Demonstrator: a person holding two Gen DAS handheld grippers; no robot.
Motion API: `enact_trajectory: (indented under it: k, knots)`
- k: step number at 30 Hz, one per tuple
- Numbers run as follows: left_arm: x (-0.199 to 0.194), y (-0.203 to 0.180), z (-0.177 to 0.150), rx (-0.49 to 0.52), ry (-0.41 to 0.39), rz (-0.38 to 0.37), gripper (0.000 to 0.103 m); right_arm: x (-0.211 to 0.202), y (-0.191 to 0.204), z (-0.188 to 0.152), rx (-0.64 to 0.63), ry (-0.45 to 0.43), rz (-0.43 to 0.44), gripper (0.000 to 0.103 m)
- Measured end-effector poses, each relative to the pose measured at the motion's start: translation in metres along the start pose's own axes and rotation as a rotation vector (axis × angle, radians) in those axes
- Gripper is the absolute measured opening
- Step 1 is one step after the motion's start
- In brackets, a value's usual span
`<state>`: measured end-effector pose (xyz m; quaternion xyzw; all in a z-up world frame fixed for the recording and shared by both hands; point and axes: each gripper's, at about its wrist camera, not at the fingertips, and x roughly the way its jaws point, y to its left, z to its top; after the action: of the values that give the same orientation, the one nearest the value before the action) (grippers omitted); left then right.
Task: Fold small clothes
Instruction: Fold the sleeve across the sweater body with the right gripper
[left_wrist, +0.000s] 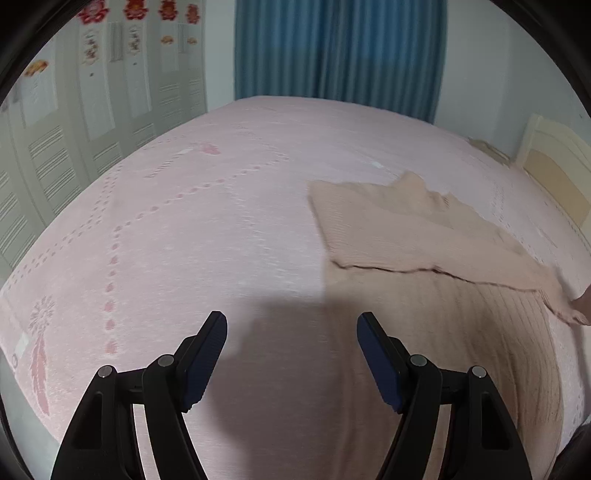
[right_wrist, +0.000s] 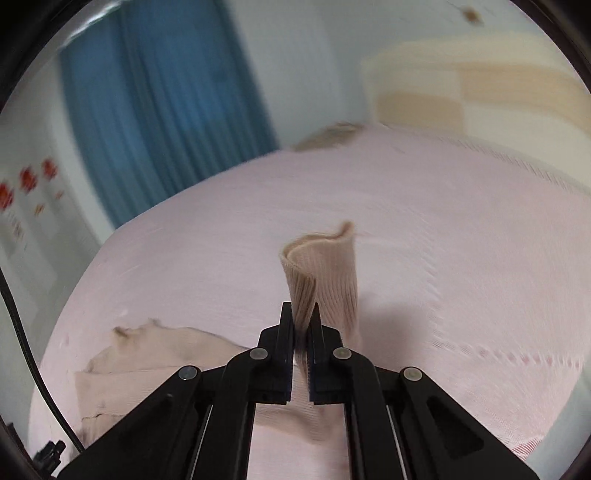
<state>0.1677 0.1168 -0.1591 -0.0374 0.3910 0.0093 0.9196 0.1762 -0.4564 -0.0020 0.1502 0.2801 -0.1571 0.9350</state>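
A beige ribbed knit garment (left_wrist: 424, 258) lies on the pink bedspread (left_wrist: 184, 221), its far half folded over the near half. My left gripper (left_wrist: 291, 325) hovers open above the bedspread just left of the garment, with nothing between its fingers. In the right wrist view my right gripper (right_wrist: 303, 314) is shut on a sleeve cuff (right_wrist: 325, 273) of the garment and holds it lifted above the bed; the cuff stands up past the fingertips. The rest of the garment (right_wrist: 140, 354) lies at lower left of that view.
A blue curtain (left_wrist: 340, 51) hangs behind the bed's far edge. White louvred wardrobe doors (left_wrist: 74, 129) stand on the left. A cream headboard (left_wrist: 554, 166) is at the right. A hand (left_wrist: 583, 302) shows at the right edge.
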Motion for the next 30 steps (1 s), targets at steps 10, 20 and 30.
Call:
enact_trajectory:
  k: [10, 20, 30]
  knots:
    - [0.007, 0.062, -0.008, -0.091, 0.000, 0.016, 0.071, 0.047, 0.276, -0.026, -0.224, 0.069, 0.297, 0.006]
    - [0.023, 0.075, -0.006, -0.155, 0.052, -0.063, 0.071, 0.125, 0.402, -0.144, -0.405, 0.366, 0.404, 0.018]
    - [0.024, 0.059, -0.003, -0.113, 0.059, -0.081, 0.071, 0.093, 0.277, -0.120, -0.375, 0.238, 0.274, 0.052]
